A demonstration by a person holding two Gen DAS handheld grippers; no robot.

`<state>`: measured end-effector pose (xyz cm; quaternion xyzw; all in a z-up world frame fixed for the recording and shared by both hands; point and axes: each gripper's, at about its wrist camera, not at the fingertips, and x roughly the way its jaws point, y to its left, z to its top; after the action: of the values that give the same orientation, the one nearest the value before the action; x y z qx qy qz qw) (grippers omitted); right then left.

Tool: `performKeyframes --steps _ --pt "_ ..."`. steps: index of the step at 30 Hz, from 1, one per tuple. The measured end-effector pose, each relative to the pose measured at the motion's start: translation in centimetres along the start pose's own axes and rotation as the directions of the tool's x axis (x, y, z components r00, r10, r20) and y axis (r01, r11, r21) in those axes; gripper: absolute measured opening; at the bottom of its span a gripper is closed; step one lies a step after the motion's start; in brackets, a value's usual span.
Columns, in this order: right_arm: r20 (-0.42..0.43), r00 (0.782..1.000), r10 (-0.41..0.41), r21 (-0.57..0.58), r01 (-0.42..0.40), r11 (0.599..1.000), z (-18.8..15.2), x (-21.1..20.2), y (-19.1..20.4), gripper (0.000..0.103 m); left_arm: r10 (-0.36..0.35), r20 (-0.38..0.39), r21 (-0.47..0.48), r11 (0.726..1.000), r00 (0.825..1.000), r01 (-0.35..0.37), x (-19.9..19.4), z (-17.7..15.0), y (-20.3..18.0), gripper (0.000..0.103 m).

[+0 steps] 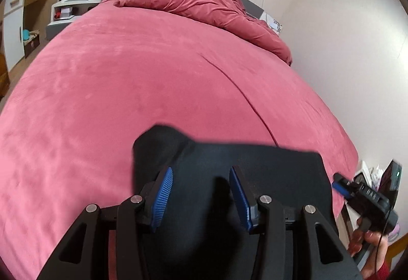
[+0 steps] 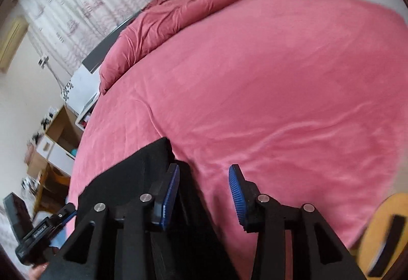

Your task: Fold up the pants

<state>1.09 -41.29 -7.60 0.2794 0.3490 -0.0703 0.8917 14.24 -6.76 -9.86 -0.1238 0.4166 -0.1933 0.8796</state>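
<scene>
The black pants (image 1: 229,178) are seen lying on the near part of a bed covered by a pink bedspread (image 1: 127,91), with their folded edge turned toward the far end of the bed. In the left wrist view, the left tool (image 1: 201,190) is held over the pants with its blue-padded fingers (image 1: 163,193) spread apart, nothing being clamped between them; dark cloth fills the gap below. At the right edge of that view the right tool (image 1: 341,185) is seen just beside the right edge of the pants, gripped by a hand (image 1: 367,241). In the right wrist view, the right tool (image 2: 204,193) is likewise released, its jaws spread wide: the left finger is placed over the edge of the pants (image 2: 132,173), while the right finger is over bare bedspread (image 2: 280,76). A bunched quilt (image 2: 163,25) of the same pink is piled at the head of the bed.
</scene>
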Motion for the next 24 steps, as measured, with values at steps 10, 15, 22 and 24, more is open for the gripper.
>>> performKeyframes --steps 10,15,22,24 --pt "-0.007 0.989 0.151 -0.194 -0.149 0.970 -4.5 -5.6 6.1 0.042 0.008 -0.051 0.126 0.992 0.999 -0.001 -3.5 -7.7 -1.6 0.048" --pt "-0.153 0.984 0.089 -0.283 -0.130 0.950 -7.0 -2.5 8.2 0.039 0.021 -0.049 0.154 0.988 0.999 -0.013 -4.4 -8.9 -1.5 0.048" --pt "-0.203 0.978 -0.041 -0.294 -0.021 0.955 -7.8 -0.7 6.7 0.015 0.006 -0.046 0.130 0.992 0.999 0.000 -4.9 -9.9 -0.9 0.049" --pt "-0.202 0.977 -0.062 -0.324 -0.007 0.946 -7.8 -0.7 6.6 0.014 0.012 -0.046 0.133 0.991 0.999 -0.006 -5.0 -10.0 -1.0 0.049"
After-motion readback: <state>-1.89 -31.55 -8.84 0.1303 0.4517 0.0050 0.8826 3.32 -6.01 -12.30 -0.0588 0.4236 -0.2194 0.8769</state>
